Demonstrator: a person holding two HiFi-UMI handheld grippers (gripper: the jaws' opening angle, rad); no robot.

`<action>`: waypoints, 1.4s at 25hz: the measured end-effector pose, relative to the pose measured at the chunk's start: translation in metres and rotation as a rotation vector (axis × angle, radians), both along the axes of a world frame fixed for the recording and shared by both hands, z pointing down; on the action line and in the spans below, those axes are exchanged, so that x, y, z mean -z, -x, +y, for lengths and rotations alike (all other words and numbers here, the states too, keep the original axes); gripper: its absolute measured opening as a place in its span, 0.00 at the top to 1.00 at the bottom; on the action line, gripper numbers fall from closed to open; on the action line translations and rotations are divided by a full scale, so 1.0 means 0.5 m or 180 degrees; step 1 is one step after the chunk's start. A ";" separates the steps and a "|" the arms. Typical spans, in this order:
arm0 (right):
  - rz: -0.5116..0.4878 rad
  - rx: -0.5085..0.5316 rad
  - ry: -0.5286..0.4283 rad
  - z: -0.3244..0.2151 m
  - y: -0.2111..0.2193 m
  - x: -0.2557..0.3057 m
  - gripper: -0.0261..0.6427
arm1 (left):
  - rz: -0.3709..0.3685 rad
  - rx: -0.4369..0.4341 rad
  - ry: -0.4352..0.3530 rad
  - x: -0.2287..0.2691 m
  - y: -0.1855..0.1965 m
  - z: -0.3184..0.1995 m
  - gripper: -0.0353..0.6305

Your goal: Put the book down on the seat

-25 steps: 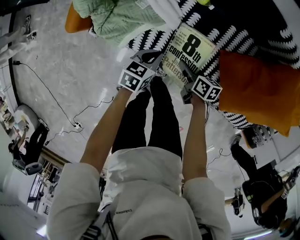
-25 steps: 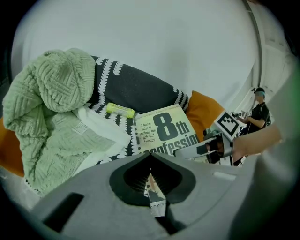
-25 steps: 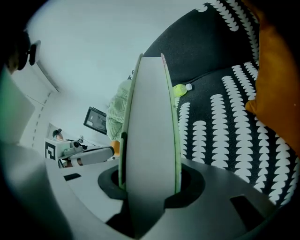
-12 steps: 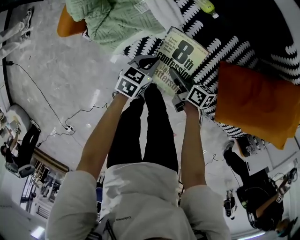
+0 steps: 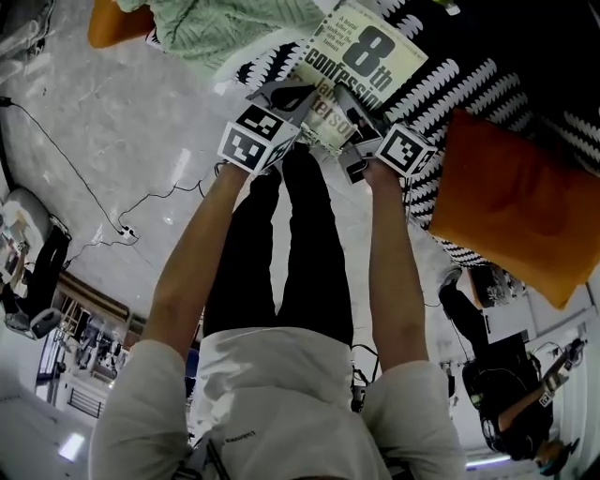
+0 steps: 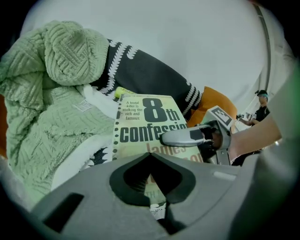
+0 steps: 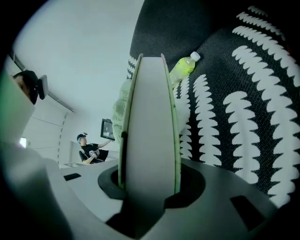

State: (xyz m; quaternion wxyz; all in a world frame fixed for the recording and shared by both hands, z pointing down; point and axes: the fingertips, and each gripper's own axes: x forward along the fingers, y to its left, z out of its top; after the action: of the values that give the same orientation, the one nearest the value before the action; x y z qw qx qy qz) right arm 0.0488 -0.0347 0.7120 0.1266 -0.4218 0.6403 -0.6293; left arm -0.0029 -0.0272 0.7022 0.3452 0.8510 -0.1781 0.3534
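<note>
The book [image 5: 361,66], pale green with "8th confession" on its cover, hangs low over the seat's black-and-white patterned throw [image 5: 469,84]. My left gripper [image 5: 298,101] is shut on its near left corner. In the left gripper view the cover [image 6: 145,126] runs in between the jaws [image 6: 154,197]. My right gripper [image 5: 361,127] is shut on the near right edge. In the right gripper view the book's page edge [image 7: 147,122] stands upright between the jaws [image 7: 149,183]. The left gripper view shows the right gripper [image 6: 187,137] clamped on the cover.
A green knitted blanket [image 5: 216,28] lies on the seat left of the book. An orange cushion [image 5: 516,206] lies to the right, another [image 5: 112,23] at far left. A yellow-green bottle [image 7: 183,68] rests on the throw [image 7: 234,117]. Cables [image 5: 122,230] cross the floor; a person [image 5: 506,375] sits nearby.
Both grippers have carried the book down and further over the patterned seat. The grip on the book looks the same throughout.
</note>
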 end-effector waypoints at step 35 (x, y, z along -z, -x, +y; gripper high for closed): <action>0.0028 -0.0788 -0.0164 0.000 -0.062 -0.119 0.68 | 0.0314 0.0204 0.0556 -0.141 0.009 -0.056 0.94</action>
State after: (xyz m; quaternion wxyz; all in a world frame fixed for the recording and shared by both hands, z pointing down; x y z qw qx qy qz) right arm 0.0799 -0.0348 0.7717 0.2112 -0.4970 0.5998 -0.5904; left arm -0.0073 -0.0550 0.7726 0.4375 0.8280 -0.1566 0.3140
